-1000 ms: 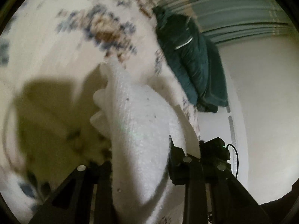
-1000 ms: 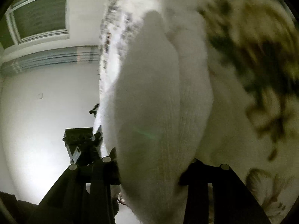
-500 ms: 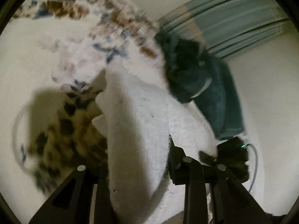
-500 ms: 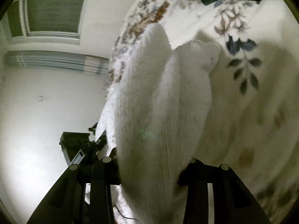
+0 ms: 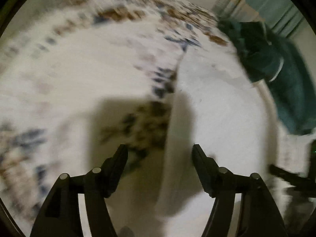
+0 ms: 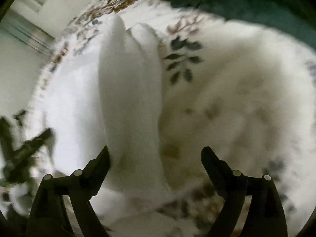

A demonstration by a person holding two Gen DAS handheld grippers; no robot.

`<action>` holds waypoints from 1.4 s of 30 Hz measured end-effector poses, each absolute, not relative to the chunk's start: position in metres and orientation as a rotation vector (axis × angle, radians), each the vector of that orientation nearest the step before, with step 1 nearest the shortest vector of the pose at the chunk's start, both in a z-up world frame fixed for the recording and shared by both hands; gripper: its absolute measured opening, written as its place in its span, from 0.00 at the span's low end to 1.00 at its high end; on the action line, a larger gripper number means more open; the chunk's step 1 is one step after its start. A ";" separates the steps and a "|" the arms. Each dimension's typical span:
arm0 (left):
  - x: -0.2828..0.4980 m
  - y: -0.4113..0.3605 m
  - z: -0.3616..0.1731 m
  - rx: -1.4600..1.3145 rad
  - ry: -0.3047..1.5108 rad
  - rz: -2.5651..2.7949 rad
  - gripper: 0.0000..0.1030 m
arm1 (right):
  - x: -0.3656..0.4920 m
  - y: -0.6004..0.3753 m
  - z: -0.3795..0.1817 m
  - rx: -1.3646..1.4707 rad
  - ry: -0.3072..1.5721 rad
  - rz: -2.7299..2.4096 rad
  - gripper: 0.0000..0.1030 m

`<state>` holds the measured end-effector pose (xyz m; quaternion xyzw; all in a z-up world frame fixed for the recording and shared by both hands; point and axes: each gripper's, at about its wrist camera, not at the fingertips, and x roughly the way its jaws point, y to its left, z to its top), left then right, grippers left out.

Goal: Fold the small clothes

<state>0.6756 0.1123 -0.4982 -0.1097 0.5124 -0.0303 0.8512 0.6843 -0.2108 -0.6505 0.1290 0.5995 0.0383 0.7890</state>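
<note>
Both hand-held grippers released, jaws wide: white sock (image 6: 130, 98) lies btwn right hand-held gripper (image 6: 155, 158) fingers; left hand-held gripper (image 5: 160, 154) likewise.

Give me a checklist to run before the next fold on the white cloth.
1. Left claw open: ok, jaws spread wide with the white cloth lying between them, not pinched.
2. Right claw open: ok, jaws apart; the cloth's edge is at the left finger, contact cannot tell.
3. Cloth lying flat: not ok, in the right wrist view it stands up in two ridges.
4. Cloth fully on the floral sheet: cannot tell, the pictures are blurred.
5. Green garment apart from the cloth: cannot tell, their outlines meet in the left wrist view.
</note>
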 end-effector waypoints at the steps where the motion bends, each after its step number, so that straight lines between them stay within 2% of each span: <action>1: 0.664 0.107 -0.491 -0.181 1.057 -0.016 0.62 | 0.676 -0.204 -0.641 0.224 1.278 0.036 0.90; 2: 0.654 0.100 -0.485 -0.137 1.039 0.025 0.64 | 0.666 -0.197 -0.631 0.173 1.270 -0.001 0.99; 4: 0.634 0.087 -0.472 -0.086 1.037 0.063 0.79 | 0.655 -0.182 -0.615 0.081 1.262 -0.063 1.00; 5: 0.624 0.081 -0.465 -0.064 1.041 0.070 0.95 | 0.650 -0.179 -0.605 0.055 1.257 -0.083 1.00; 6: 0.618 0.077 -0.460 -0.048 1.046 0.073 1.00 | 0.650 -0.170 -0.593 0.037 1.253 -0.097 1.00; 10: 0.605 0.058 -0.432 -0.036 1.060 0.058 1.00 | 0.623 -0.162 -0.548 -0.030 1.215 -0.175 1.00; 16: 0.572 0.034 -0.360 -0.022 1.033 0.047 1.00 | 0.586 -0.161 -0.466 -0.036 1.181 -0.208 1.00; 32: 0.412 0.010 -0.144 -0.046 0.835 0.017 1.00 | 0.404 -0.165 -0.180 -0.045 0.920 -0.207 1.00; 38: 0.346 0.007 -0.078 -0.035 0.736 0.006 1.00 | 0.328 -0.158 -0.100 -0.035 0.821 -0.190 1.00; 42: 0.316 0.011 -0.054 -0.041 0.702 0.009 1.00 | 0.282 -0.154 -0.064 -0.026 0.771 -0.172 1.00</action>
